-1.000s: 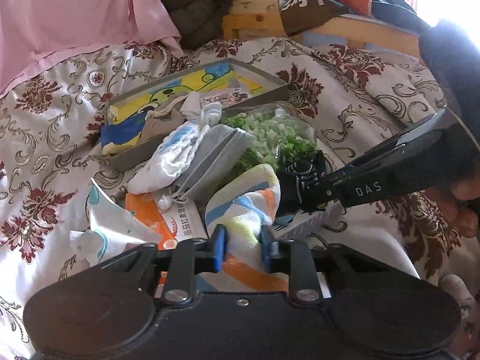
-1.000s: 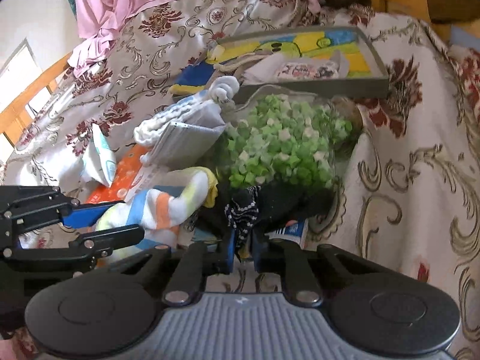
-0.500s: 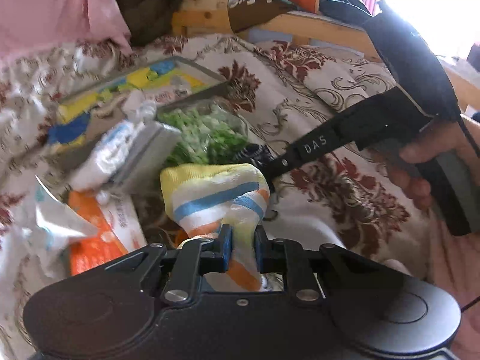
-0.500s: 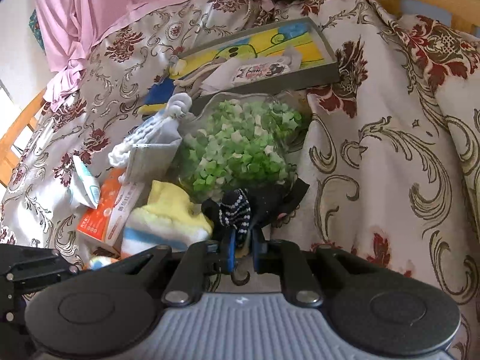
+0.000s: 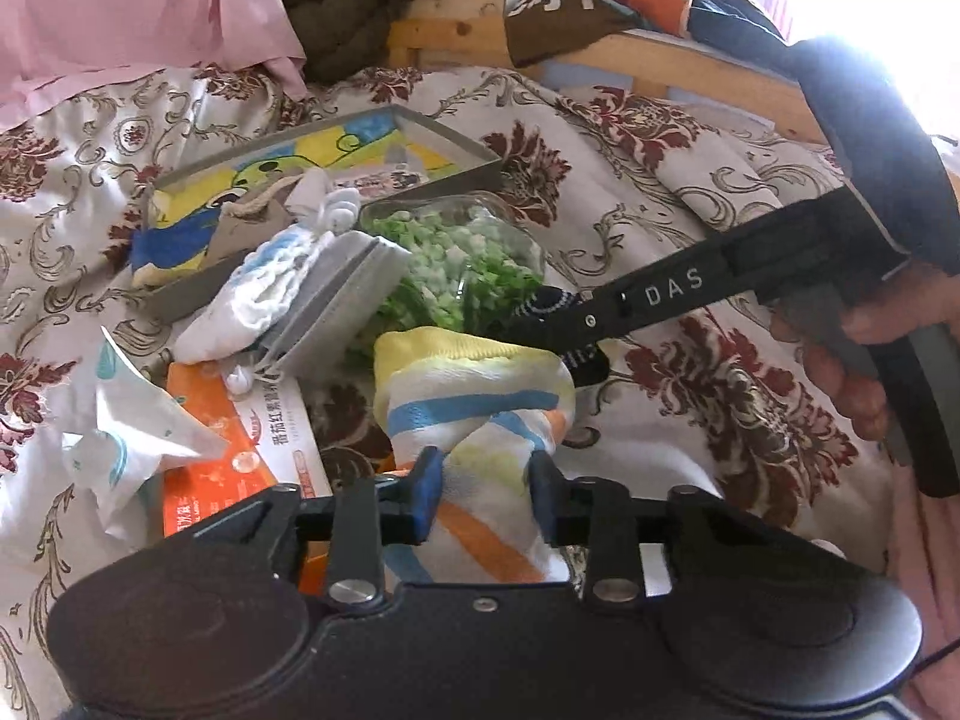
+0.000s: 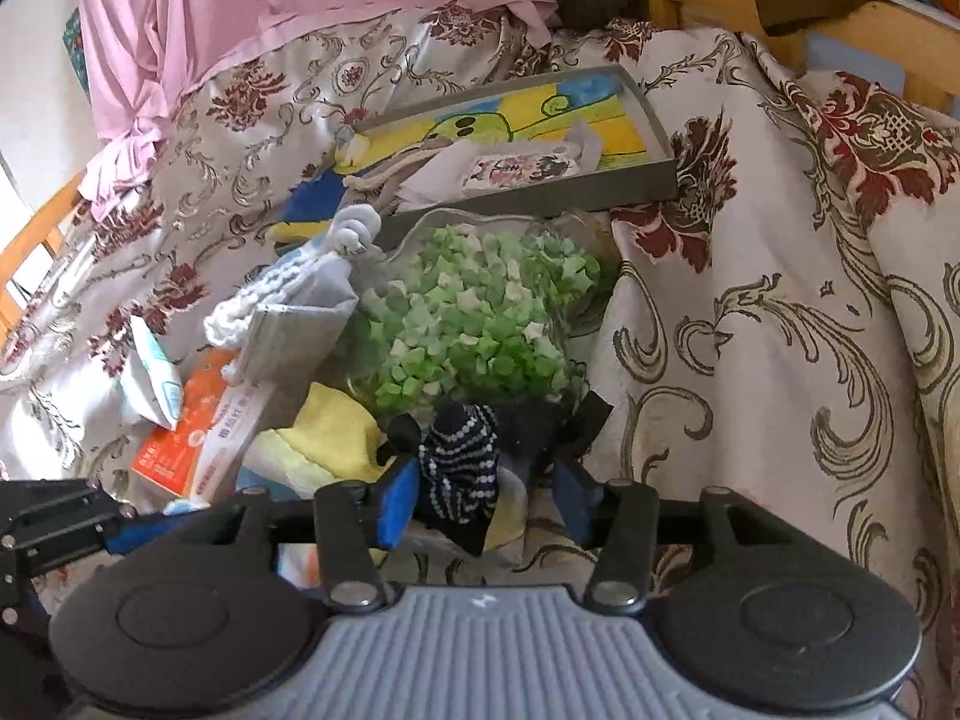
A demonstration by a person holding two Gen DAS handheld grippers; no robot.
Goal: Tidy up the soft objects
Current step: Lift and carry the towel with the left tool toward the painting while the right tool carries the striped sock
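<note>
Both tools are spreading their jaws: the left tool (image 5: 486,480) is loosening around the striped sock (image 5: 474,414), the right tool (image 6: 486,498) around the dark dotted sock (image 6: 462,468). Each sock is lying between slack pads on the bed (image 6: 750,324), near the jar of green stars (image 6: 474,318).

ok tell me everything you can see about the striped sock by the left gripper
The striped sock is soft white knit with blue, yellow and orange bands and a pale yellow cuff. It stands bunched between the fingers of the left gripper, whose jaws have just been opening; the blue pads sit at its sides with no clear squeeze. Its cuff end points toward the green-filled clear bag, and the right gripper's dark dotted sock lies against the cuff.
</note>
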